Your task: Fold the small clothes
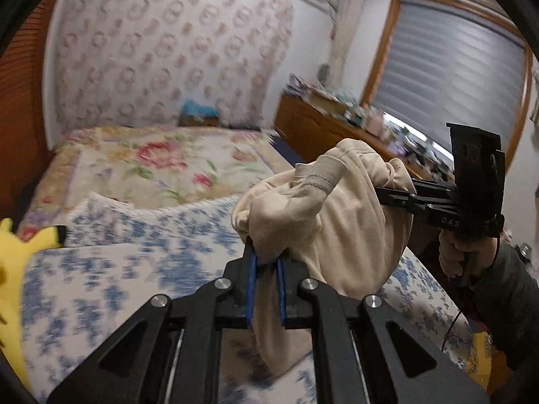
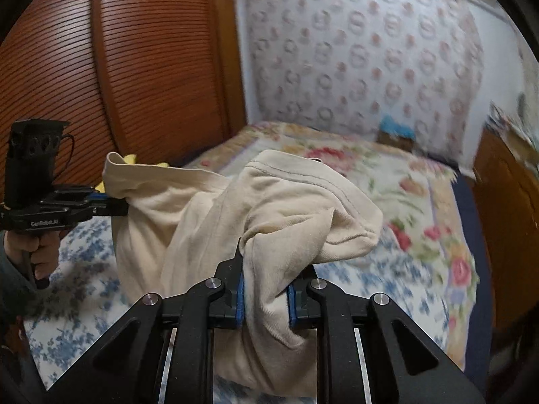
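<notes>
Above the near end of a bed, the left claw is clamped on a bunched edge of a cream garment, lifted clear of the blue-flowered sheet. The right claw is clamped on another gathered edge, so the cloth hangs between the two. A yellow plush toy lies at the bed's left edge. Farther off, a rose-patterned quilt covers the far end.
</notes>
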Demonstrator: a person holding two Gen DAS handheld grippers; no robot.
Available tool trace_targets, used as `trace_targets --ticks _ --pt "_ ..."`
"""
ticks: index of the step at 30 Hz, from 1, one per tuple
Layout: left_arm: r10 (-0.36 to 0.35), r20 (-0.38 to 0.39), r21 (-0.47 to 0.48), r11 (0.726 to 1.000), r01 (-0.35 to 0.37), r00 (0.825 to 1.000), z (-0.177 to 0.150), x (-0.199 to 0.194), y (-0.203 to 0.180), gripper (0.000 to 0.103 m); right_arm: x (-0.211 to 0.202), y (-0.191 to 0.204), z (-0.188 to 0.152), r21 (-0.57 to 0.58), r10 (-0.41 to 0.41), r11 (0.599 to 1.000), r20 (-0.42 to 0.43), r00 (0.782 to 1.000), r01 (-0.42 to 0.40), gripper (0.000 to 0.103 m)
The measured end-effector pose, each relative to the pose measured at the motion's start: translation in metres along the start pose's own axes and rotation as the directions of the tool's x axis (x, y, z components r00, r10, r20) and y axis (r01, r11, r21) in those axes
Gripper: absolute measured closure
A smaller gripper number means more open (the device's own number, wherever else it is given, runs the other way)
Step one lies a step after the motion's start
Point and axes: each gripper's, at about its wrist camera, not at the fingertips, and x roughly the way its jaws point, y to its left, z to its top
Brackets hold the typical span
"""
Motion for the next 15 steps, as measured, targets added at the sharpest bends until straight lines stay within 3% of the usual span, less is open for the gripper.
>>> trace_targets --ticks 8,15 --pt "0.167 0.089 -0.085 0.984 -0.16 0.982 -0.022 -0.073 0.063 0.096 0.062 0.074 0.058 -0.2 0.123 0.972 -0.01 0.992 -0.122 0.087" --pt "0.334 0.088 -0.198 0.929 -0.312 0.938 -0.064 -0.108 0.123 0.096 0.138 0.153 0.1 -0.368 0.208 0.902 -0.086 0.974 -0.225 0.087"
